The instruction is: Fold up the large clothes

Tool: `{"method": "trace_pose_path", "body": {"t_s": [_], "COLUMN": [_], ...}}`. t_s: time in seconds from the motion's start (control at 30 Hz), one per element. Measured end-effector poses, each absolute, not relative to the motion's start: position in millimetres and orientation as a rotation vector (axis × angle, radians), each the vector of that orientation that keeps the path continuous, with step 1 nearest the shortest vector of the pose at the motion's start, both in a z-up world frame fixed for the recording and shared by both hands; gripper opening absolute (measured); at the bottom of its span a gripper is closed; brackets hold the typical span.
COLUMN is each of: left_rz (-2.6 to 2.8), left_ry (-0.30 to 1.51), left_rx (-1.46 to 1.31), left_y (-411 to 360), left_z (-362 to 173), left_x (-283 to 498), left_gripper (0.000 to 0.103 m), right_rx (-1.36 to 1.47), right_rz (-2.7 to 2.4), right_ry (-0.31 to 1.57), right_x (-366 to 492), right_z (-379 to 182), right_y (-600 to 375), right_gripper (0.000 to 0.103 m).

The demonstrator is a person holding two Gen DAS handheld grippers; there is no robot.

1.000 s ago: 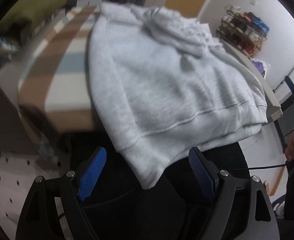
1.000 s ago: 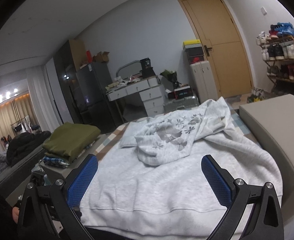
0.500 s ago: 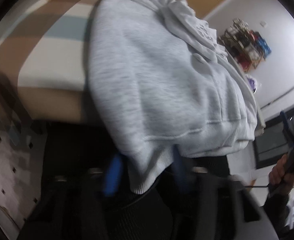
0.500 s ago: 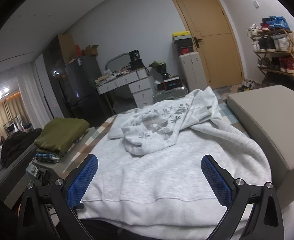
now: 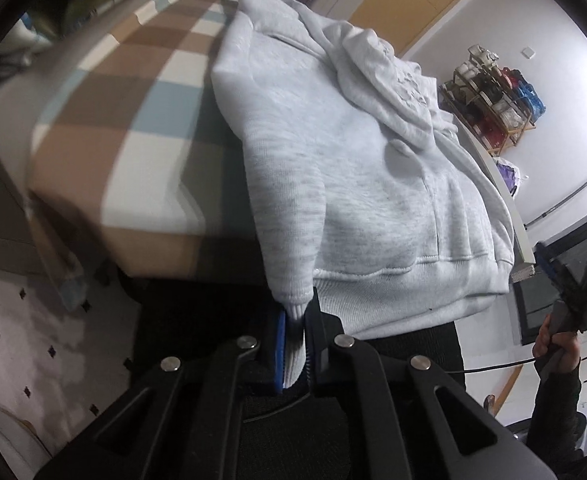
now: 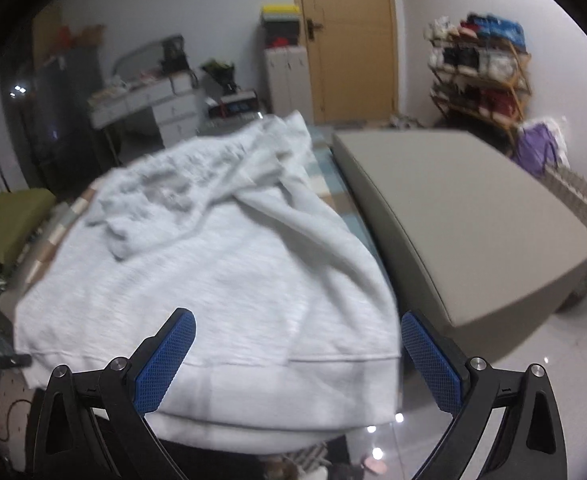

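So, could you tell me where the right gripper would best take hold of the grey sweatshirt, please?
Probably at the free bottom corner of the ribbed hem, coming in from the bed's near edge. The grey sweatshirt overhangs there, so the open right gripper can slip a finger above and below it. The left gripper is shut on the opposite corner.

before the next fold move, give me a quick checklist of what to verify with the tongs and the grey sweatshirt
1. Left tongs shut on the ribbed hem corner of the light grey fleece sweatshirt; the jaws have just been closing on it: ok.
2. Right tongs gripping the hem: not ok, open above it.
3. Sweatshirt lying flat: not ok, hood and sleeve bunched on top.
4. Checked brown and blue bedcover free beside the sweatshirt: ok.
5. Grey cushion block apart from the sweatshirt: cannot tell.
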State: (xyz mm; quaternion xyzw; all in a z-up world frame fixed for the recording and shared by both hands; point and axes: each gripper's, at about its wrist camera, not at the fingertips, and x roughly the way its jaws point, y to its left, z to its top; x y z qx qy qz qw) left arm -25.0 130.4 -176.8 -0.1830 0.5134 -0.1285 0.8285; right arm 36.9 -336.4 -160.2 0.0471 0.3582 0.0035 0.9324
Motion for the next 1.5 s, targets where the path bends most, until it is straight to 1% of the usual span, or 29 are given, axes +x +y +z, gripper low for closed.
{"method": "trace_pose_path", "body": {"t_s": [0.1,0.17,0.23,0.3,0.37,0.43,0.47,0.5,0.53,0.57,0.6,0.63,0.67,0.77,0.83,0.9,0.97,1.07,1.1,1.13,1.17,1.2,1.23,1.33,1.47,1.5], "left_rz": [-0.223,-0.207,-0.198,-0.222,-0.238,-0.252,-0.256,-0.264,-0.275,-0.286,-0.297,-0.305,-0.314,-0.295,-0.314,-0.337,-0.366,-0.411,-0.412,-0.405,-0.409,-0.401,-0.382,-0.332,-0.241,-0.238], "left_ry": [1.081,1.076,1.068,1.075,1.081,1.100,1.114,1.127,1.138,1.152,1.162,1.167,1.174,1.193,1.241,1.286,1.303,1.253,1.237,1.224,1.213,1.208,1.209,1.209,1.210,1.219], "left_rx": [-0.349,-0.373,-0.407,-0.430,-0.437,-0.434,-0.436,-0.446,-0.453,-0.456,-0.462,-0.464,-0.457,-0.457,-0.472,-0.520,-0.572,-0.656,-0.682,-0.686,-0.677,-0.648,-0.615,-0.521,-0.197,-0.187], "left_y": [134,141,148,147,142,136,135,133,134,131,129,130,127,129,131,134,136,142,143,143,142,139,137,130,111,111], "left_z": [-174,-172,-171,-171,-172,-174,-176,-178,-179,-181,-183,-183,-185,-192,-203,-216,-225,-224,-223,-221,-219,-216,-213,-205,-193,-192], "left_x": [-24,-24,-25,-25,-26,-25,-24,-23,-22,-20,-19,-20,-18,-12,-6,1,4,0,-2,-3,-5,-7,-9,-14,-21,-21], "left_gripper": [0.003,0.003,0.003,0.003,0.004,0.008,0.010,0.012,0.019,0.028,0.033,0.043,0.047,0.047,0.050,0.050,0.050,0.050,0.049,0.040,0.020,0.012,0.006,0.004,0.004,0.004], "right_rx": [0.114,0.147,0.205,0.289,0.325,0.334,0.339,0.343,0.330,0.317,0.309,0.320,0.335,0.435,0.472,0.519,0.555,0.581,0.534,0.481,0.433,0.388,0.315,0.172,-0.002,-0.037], "right_rz": [0.002,-0.004,0.021,0.082,0.106,0.129,0.148,0.186,0.196,0.194,0.198,0.225,0.245,0.331,0.363,0.405,0.419,0.393,0.357,0.322,0.296,0.271,0.224,0.155,0.069,0.059], "right_ry": [0.824,0.883,0.930,0.966,0.974,0.953,0.951,0.948,0.937,0.925,0.910,0.885,0.858,0.770,0.727,0.702,0.699,0.724,0.736,0.750,0.767,0.789,0.814,0.822,0.824,0.826], "right_x": [45,47,47,46,41,33,33,29,25,23,20,16,13,4,-1,-3,-5,-9,-13,-13,-14,-16,-19,-24,-30,-28], "right_z": [-178,-192,-203,-214,-219,-215,-215,-211,-208,-206,-202,-195,-191,-166,-152,-142,-140,-144,-144,-146,-148,-150,-150,-151,-146,-147], "right_y": [-349,-359,-365,-370,-372,-374,-374,-373,-372,-371,-370,-372,-371,-378,-382,-386,-391,-398,-396,-392,-387,-382,-376,-364,-350,-346], "right_gripper": [0.103,0.103,0.094,0.073,0.063,0.050,0.031,0.023,0.022,0.020,0.019,0.018,0.018,0.018,0.017,0.017,0.017,0.017,0.017,0.017,0.017,0.017,0.017,0.017,0.017,0.017]}}
